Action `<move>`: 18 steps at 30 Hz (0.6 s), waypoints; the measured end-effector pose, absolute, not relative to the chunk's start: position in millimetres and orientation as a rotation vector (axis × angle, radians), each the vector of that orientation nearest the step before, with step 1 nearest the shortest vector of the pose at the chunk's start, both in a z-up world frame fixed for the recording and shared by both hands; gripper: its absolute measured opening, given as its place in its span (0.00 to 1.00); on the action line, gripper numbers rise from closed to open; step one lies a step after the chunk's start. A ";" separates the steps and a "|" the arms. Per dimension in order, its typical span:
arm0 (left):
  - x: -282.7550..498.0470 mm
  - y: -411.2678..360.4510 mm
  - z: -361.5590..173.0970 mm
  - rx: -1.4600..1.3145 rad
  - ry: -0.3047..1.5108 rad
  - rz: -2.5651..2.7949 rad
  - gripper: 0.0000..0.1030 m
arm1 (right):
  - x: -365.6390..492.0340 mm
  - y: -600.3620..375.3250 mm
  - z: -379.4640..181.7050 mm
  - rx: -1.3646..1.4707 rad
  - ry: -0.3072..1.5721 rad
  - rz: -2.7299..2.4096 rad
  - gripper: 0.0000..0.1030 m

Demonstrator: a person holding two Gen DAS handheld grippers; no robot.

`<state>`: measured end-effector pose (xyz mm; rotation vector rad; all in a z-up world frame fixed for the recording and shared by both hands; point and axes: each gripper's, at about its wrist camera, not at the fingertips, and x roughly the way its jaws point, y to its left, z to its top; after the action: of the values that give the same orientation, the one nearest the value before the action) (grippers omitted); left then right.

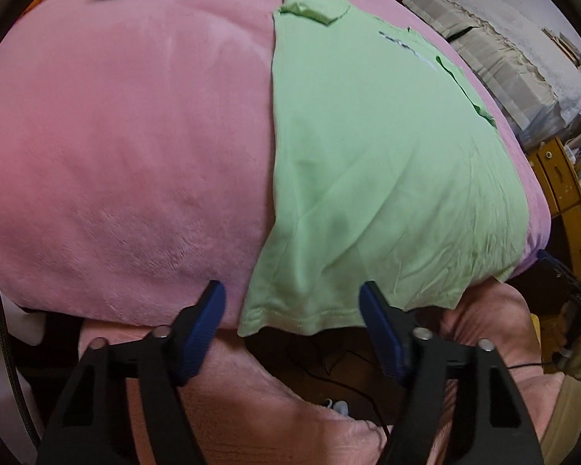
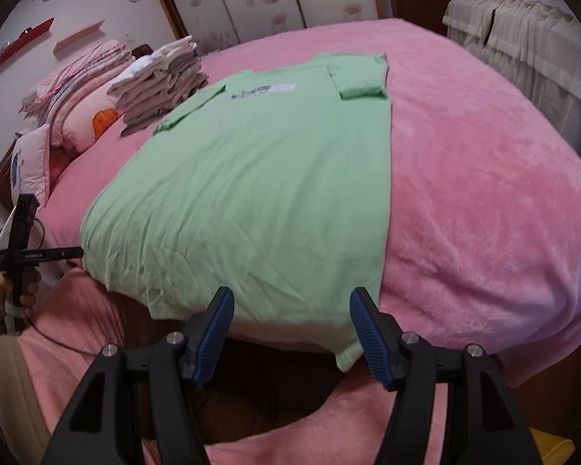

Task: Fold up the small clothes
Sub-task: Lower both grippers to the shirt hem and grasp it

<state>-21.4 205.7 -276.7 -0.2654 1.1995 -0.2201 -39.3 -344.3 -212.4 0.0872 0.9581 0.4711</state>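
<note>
Green T-shirt (image 2: 251, 178): spread flat on a pink blanket (image 1: 116, 147), sleeves folded inward, hem draped over the near edge of the bed. Left gripper (image 1: 292, 302): blue-padded jaws spread wide, level with the hem's left corner, gripping nothing. Right gripper (image 2: 291, 304): jaws likewise apart, at the hem's right corner, nothing between them. Stack of folded clothes (image 2: 162, 85): far side of the bed, beside pillows (image 2: 77, 116). Cream-covered furniture (image 2: 523, 38): beyond the bed.
</note>
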 end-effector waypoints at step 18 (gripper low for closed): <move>-16.3 201.6 -282.4 -0.226 1.190 -0.306 0.62 | -20.5 -369.0 -282.2 0.136 1.135 0.512 0.37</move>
<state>-16.3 201.6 -282.4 -0.2258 1.1903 -0.3064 -20.5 -369.0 -282.2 0.1362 1.1353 0.5119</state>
